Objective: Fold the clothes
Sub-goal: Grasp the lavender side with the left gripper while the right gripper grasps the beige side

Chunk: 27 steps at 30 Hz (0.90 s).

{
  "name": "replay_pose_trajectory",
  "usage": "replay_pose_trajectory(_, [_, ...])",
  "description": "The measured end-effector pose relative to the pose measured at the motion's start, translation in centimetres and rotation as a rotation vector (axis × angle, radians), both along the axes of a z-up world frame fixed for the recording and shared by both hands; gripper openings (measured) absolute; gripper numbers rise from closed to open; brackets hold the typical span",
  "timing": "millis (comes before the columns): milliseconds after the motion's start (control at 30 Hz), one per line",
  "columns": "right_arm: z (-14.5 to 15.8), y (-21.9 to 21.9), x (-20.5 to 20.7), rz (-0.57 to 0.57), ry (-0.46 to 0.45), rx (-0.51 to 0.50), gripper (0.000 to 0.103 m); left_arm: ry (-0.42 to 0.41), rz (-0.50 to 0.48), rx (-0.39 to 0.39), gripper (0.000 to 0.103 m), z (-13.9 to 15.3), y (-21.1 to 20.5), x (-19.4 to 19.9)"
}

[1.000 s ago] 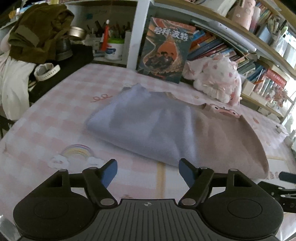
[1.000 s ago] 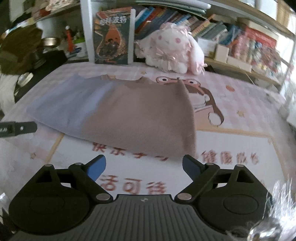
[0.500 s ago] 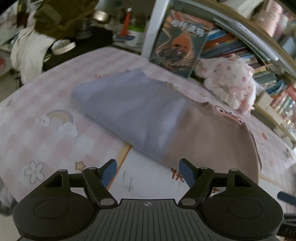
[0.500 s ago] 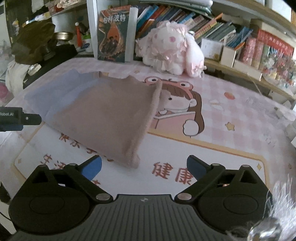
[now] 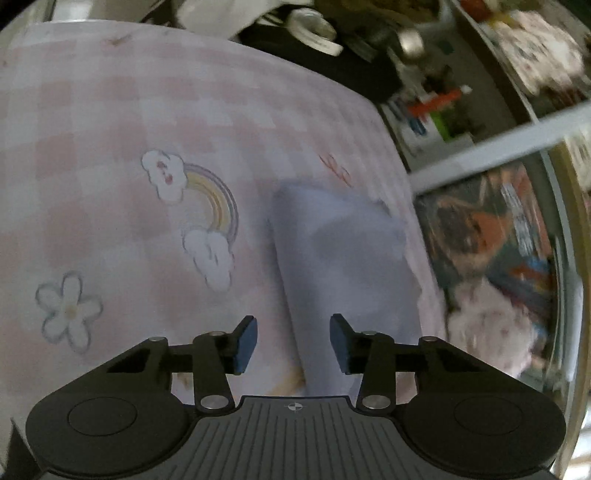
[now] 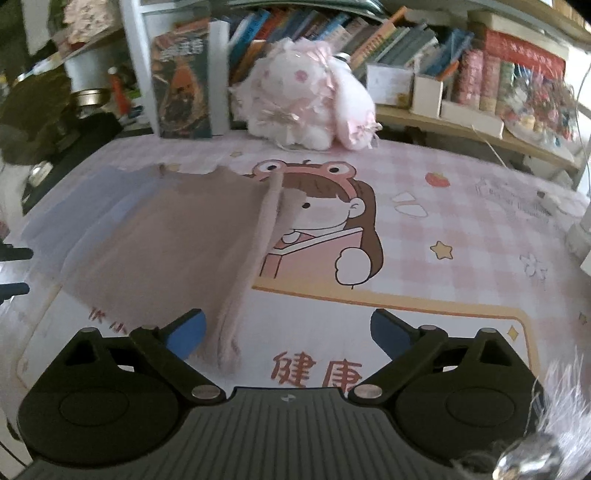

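Note:
A folded garment, lavender at one end and beige at the other, lies flat on the pink checked table cover. In the left wrist view its lavender end (image 5: 340, 258) runs up from between my fingers. My left gripper (image 5: 292, 345) is open and empty, just above the garment's near edge. In the right wrist view the beige end (image 6: 177, 236) lies left of centre, its thick folded hem running down to my left fingertip (image 6: 186, 332). My right gripper (image 6: 288, 332) is wide open and empty, at the hem's near corner.
A pink plush toy (image 6: 306, 107) and an upright book (image 6: 181, 88) stand at the back edge before the bookshelves. Dark clutter and a white cloth (image 5: 306, 26) sit on a black stand beyond the table's left end. The cover carries a cartoon girl print (image 6: 325, 229).
My left gripper has swung round to the garment's lavender end and narrowed its opening. My right gripper has moved forward and right, to the beige hem's near corner.

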State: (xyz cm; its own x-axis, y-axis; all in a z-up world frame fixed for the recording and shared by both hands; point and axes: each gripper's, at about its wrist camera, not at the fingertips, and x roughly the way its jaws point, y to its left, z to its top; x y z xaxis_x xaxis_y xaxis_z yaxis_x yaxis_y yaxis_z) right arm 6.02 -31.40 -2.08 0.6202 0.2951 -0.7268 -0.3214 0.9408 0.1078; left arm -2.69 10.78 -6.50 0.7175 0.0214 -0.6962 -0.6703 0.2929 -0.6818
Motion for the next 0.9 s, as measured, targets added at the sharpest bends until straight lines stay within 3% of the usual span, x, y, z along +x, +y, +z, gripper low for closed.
replay_pose_trajectory(167, [-0.5,0.9,1.5,-0.042,0.038,0.013,0.079,-0.005,0.056,-0.036,0.041,-0.7,2.1,1.6])
replay_pose_trajectory(233, [-0.9,1.4,2.2,-0.052,0.06,0.006,0.062,-0.011,0.058,-0.048,0.041,-0.9,2.8,2.3])
replay_pose_trajectory(367, [-1.7,2.3,3.3,-0.064,0.098,0.015,0.044,-0.028,0.034,-0.049,0.041,-1.0,3.3,3.5])
replay_pose_trajectory(500, [-2.1,3.1,3.7,-0.064,0.12,0.023,0.028,-0.037,0.038,-0.078,0.01,-1.7,3.6,3.8])
replay_pose_trajectory(533, [-2.2,3.1,3.7,-0.067,0.125,0.03,0.025,-0.061,0.023,-0.058,0.008,-1.2,3.3,3.7])
replay_pose_trajectory(633, [-2.4,2.9,3.8,-0.085,0.14,0.055,0.023,-0.202,-0.173,0.177,0.007,3.2,0.8,4.1])
replay_pose_trajectory(700, [-2.5,2.7,3.8,-0.099,0.148,0.066,0.023,-0.227,-0.261,0.254,0.008,4.5,-0.2,4.3])
replay_pose_trajectory(833, [-2.5,3.0,3.8,-0.111,0.148,0.066,0.023,-0.129,-0.165,0.112,0.011,1.4,1.5,4.8])
replay_pose_trajectory(900, [-2.5,3.0,3.8,-0.118,0.149,0.068,0.023,-0.12,-0.128,0.044,0.016,0.0,2.3,4.7])
